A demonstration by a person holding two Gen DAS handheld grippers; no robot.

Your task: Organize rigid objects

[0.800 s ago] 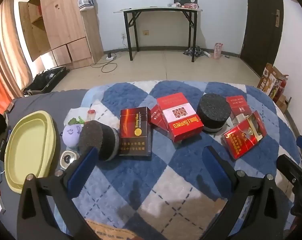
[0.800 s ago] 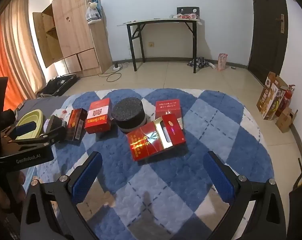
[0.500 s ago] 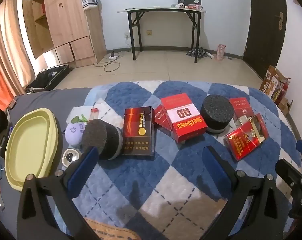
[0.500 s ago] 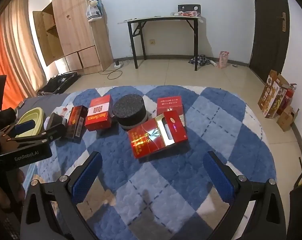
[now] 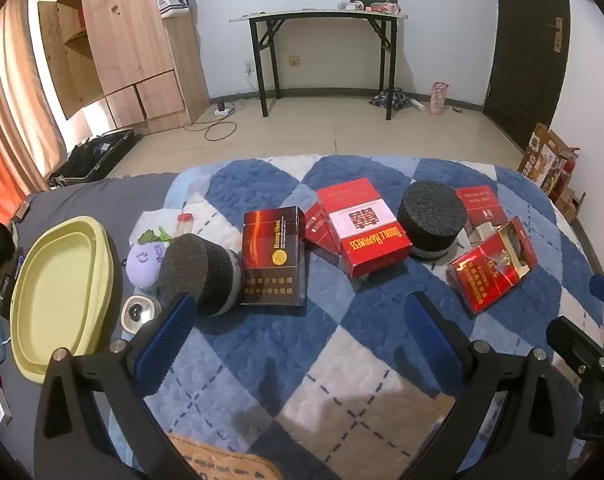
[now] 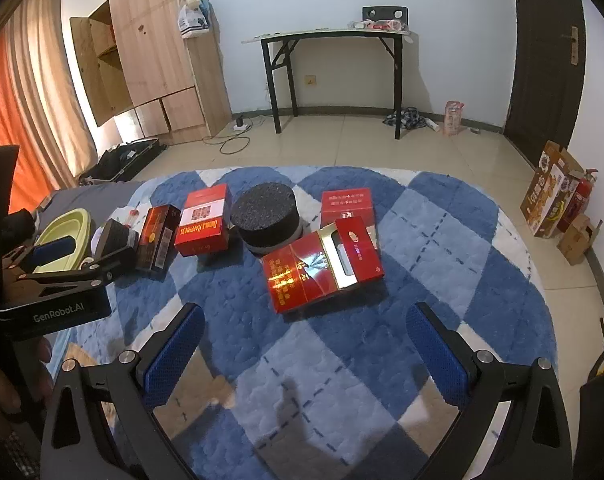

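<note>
Lying flat on the blue checked blanket (image 5: 262,360), the dark box (image 5: 273,256) is pointing its long axis away from the left camera, gold disc up. Just to its right, a red box (image 5: 363,226) is sitting tilted over a smaller red pack (image 5: 315,226), its long axis running up and to the left. A black foam disc (image 5: 431,216) is standing flat beside it, and another foam disc (image 5: 200,274) is resting on edge against the dark box's left side. Farther right, an open red carton (image 5: 491,270) is lying askew with its flap lifted, and a flat red pack (image 5: 479,204) is lying behind it.

A purple plush (image 5: 144,262), a small silver object (image 5: 136,312) and a little bottle (image 5: 185,222) are crowding the left disc. A yellow-green tray (image 5: 58,292) is sitting at the far left; nothing is showing inside it.

The left tool (image 5: 298,332) is hovering over the blanket with its fingers (image 5: 164,338) spread wide apart, gripping nothing. The right tool (image 6: 305,344) is likewise hanging with fingers apart, near the open carton (image 6: 321,262), with the left tool (image 6: 62,256) showing at its left edge.
</note>
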